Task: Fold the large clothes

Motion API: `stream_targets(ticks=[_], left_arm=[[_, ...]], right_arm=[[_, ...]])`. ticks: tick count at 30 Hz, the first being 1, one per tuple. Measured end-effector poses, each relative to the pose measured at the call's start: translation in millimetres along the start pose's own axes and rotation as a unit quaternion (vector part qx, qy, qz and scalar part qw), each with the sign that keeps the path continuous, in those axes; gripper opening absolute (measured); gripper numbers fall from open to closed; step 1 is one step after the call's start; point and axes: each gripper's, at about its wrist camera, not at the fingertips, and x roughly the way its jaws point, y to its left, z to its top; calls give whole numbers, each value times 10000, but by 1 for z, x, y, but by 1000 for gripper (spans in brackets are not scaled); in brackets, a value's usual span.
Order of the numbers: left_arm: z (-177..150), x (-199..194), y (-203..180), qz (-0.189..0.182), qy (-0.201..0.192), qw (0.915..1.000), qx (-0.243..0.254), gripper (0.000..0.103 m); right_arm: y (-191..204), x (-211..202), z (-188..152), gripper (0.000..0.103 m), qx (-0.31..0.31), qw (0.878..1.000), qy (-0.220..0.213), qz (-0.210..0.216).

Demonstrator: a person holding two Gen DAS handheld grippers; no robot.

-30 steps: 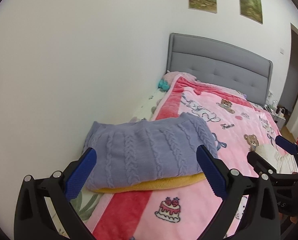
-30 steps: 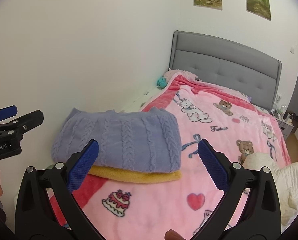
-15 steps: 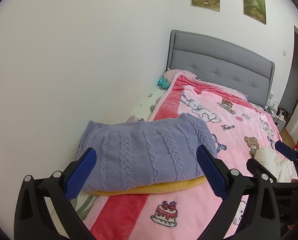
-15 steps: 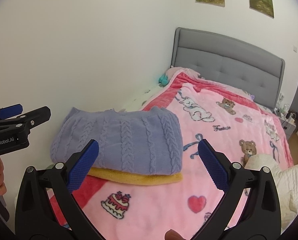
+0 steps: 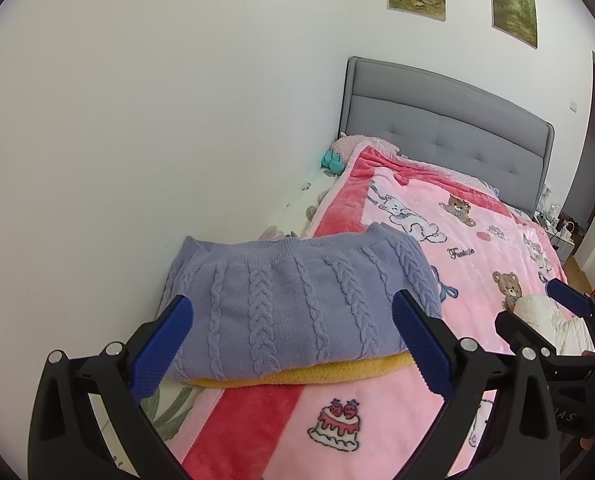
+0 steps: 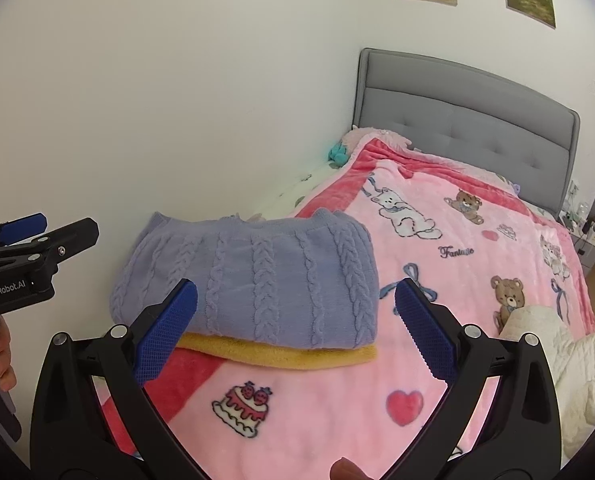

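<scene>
- A folded lavender cable-knit sweater (image 6: 253, 280) lies on a folded mustard-yellow fleece garment (image 6: 297, 356), near the pink cartoon-print blanket's (image 6: 437, 280) left edge.
- The right gripper (image 6: 295, 328) hovers, blue-padded jaws apart, empty.

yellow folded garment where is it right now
The yellow fleece garment lies folded on the pink cartoon blanket by the wall-side bed edge, directly under the lavender cable-knit sweater, just behind the printed cake.

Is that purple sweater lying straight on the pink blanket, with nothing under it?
No. The folded purple sweater rests on a folded yellow garment, whose edge sticks out beneath it above the pink blanket.
</scene>
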Motion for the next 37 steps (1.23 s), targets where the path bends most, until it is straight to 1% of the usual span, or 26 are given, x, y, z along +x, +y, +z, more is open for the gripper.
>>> stream_targets(ticks=[2, 4, 23, 27, 32, 37], left_arm=[[-1, -1, 0, -16, -23, 10000, 0, 98], [0, -2, 1, 46, -61, 10000, -9, 98], [3, -6, 10, 66, -44, 9999, -64, 98], [4, -5, 13, 132, -55, 9999, -46, 98], [4, -4, 16, 79, 26, 9999, -94, 98], [6, -2, 18, 55, 21, 9999, -118, 98]], right_arm=[[-1, 0, 1, 95, 7, 10000, -6, 5], [0, 0, 1, 95, 14, 10000, -5, 19], [9, -5, 5, 95, -58, 9998, -65, 160], [9, -6, 6, 95, -39, 9998, -67, 171], [9, -8, 4, 95, -10, 9998, -76, 201], [12, -9, 5, 95, -58, 9997, -81, 206]])
